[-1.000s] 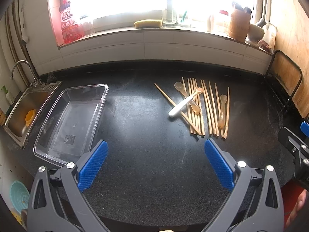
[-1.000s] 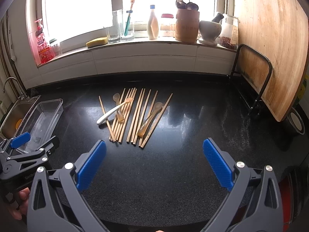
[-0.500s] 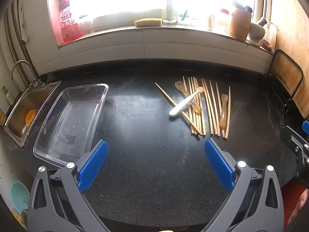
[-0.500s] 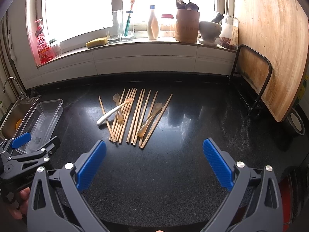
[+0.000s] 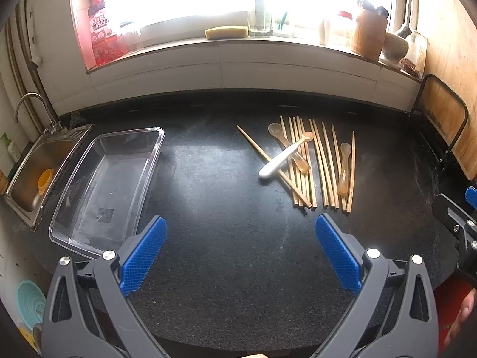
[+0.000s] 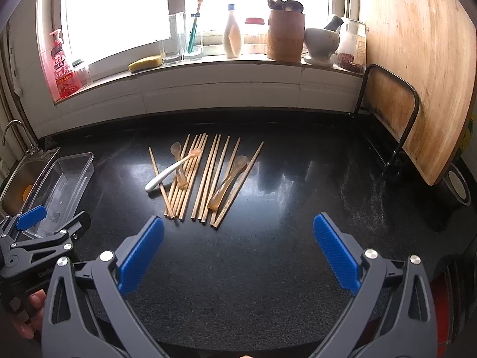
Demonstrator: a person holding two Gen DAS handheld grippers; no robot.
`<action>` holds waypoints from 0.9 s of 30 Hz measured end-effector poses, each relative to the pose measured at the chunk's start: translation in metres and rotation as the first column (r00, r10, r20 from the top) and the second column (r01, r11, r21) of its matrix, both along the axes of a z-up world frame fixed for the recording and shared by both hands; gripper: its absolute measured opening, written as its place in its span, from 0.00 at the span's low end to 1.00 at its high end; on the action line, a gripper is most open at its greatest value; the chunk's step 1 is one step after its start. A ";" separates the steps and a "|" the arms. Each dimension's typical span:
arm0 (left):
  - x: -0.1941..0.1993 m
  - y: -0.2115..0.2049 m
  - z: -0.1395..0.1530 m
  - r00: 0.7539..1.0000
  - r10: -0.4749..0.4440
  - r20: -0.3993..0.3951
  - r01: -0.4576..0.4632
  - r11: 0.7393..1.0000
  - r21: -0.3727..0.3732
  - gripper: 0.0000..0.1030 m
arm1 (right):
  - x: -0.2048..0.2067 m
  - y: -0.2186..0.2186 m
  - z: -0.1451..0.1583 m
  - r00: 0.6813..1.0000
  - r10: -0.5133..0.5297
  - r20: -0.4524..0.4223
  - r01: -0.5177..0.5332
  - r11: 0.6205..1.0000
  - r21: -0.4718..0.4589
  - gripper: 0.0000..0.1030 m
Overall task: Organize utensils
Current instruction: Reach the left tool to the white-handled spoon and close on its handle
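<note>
Several wooden chopsticks (image 5: 323, 167) (image 6: 208, 176) lie side by side on the black counter (image 5: 226, 208). Amber spoons (image 5: 343, 168) (image 6: 228, 180) and a white-handled spoon (image 5: 280, 161) (image 6: 170, 171) lie across them. A clear plastic tray (image 5: 104, 185) (image 6: 59, 185), empty, sits to the left by the sink. My left gripper (image 5: 240, 253) is open and empty, above the near counter between tray and utensils. My right gripper (image 6: 238, 252) is open and empty, just short of the chopstick ends. The left gripper also shows in the right wrist view (image 6: 41, 232).
A steel sink (image 5: 38, 173) with a tap is at the far left. A windowsill (image 6: 208, 65) holds bottles, glasses, a sponge, a utensil crock and a mortar. A large wooden board (image 6: 417, 59) leans in a black rack at the right.
Both views have barely shifted; the left gripper has drifted very slightly left. Both grippers stay open and nothing on the counter has moved.
</note>
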State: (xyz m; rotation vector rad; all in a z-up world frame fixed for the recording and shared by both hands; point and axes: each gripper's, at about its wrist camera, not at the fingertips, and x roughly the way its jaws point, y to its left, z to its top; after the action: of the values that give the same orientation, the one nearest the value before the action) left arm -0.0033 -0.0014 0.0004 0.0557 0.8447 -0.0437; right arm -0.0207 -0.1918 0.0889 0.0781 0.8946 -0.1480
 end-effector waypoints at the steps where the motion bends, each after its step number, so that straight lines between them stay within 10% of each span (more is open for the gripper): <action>1: 0.000 -0.001 -0.001 1.000 0.000 -0.002 0.000 1.000 0.003 0.95 | 0.000 -0.001 -0.001 1.000 0.000 -0.002 0.000 1.000 0.002 0.94; 12: 0.010 -0.010 -0.024 0.998 -0.064 0.028 0.062 0.996 0.061 0.95 | 0.010 -0.016 -0.014 0.999 -0.023 -0.024 0.023 1.000 -0.003 0.94; 18: 0.052 -0.005 -0.043 0.994 -0.024 -0.104 0.015 0.996 -0.090 0.95 | 0.020 -0.031 -0.028 0.998 -0.046 -0.036 0.046 0.999 0.003 0.94; 22: 0.072 -0.034 -0.042 0.997 -0.080 -0.019 0.082 0.993 0.085 0.95 | 0.031 -0.038 -0.040 0.998 -0.045 -0.053 0.045 0.999 -0.005 0.94; 27: 0.118 -0.043 -0.050 0.987 -0.146 -0.068 0.149 0.988 0.043 0.95 | 0.058 -0.049 -0.062 0.996 -0.054 -0.078 0.054 0.999 -0.002 0.94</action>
State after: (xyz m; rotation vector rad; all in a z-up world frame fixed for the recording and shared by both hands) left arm 0.1143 -0.0442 -0.0500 0.1629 0.9052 -0.1650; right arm 0.0375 -0.2404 0.0268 0.0973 0.9707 -0.2020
